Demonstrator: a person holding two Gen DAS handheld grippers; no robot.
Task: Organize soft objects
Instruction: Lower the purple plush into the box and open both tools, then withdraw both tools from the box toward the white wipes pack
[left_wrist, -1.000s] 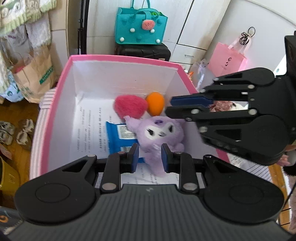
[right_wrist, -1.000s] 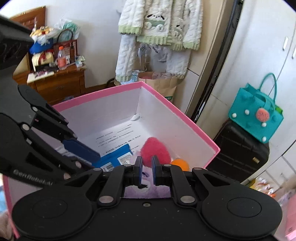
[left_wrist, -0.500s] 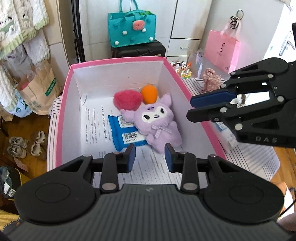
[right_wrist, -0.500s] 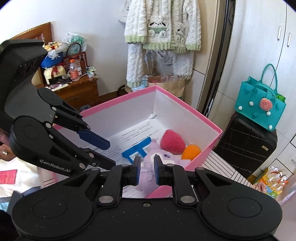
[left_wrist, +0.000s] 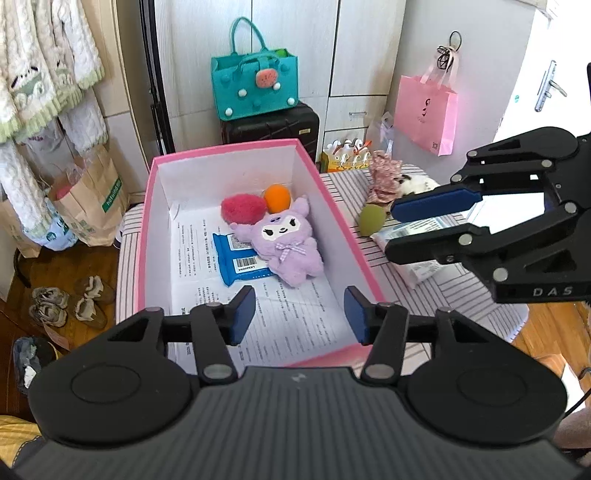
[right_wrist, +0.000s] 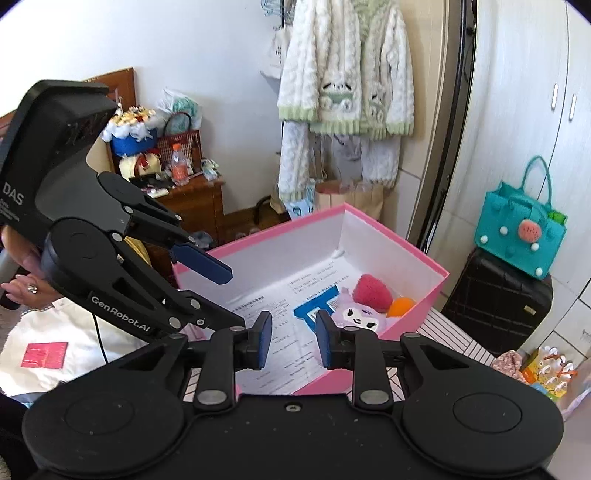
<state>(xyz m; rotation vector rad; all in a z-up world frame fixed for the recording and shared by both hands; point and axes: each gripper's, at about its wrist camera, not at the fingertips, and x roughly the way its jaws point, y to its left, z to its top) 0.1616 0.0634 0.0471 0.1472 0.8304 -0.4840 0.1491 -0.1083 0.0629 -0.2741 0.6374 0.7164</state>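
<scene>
A pink box (left_wrist: 146, 236) with white walls holds a purple plush doll (left_wrist: 284, 240), a red fuzzy ball (left_wrist: 242, 208), an orange ball (left_wrist: 277, 197) and a blue packet (left_wrist: 238, 258). The box also shows in the right wrist view (right_wrist: 436, 273), with the doll (right_wrist: 356, 314) in it. My left gripper (left_wrist: 299, 314) is open and empty above the box's near end. My right gripper (right_wrist: 293, 338) is open and empty, seen from the left wrist view (left_wrist: 417, 225) to the right of the box. A green ball (left_wrist: 371, 219) and a floral cloth item (left_wrist: 384, 175) lie on the striped surface right of the box.
A white packet (left_wrist: 413, 236) lies beside the green ball under the right gripper. A black suitcase (left_wrist: 269, 123) with a teal bag (left_wrist: 255, 79) stands behind the box. A pink bag (left_wrist: 424, 110) hangs at the right. Shoes (left_wrist: 62, 301) lie on the floor at the left.
Both grippers have pulled up and back from the box and opened wider. The purple doll now lies loose in the box.
</scene>
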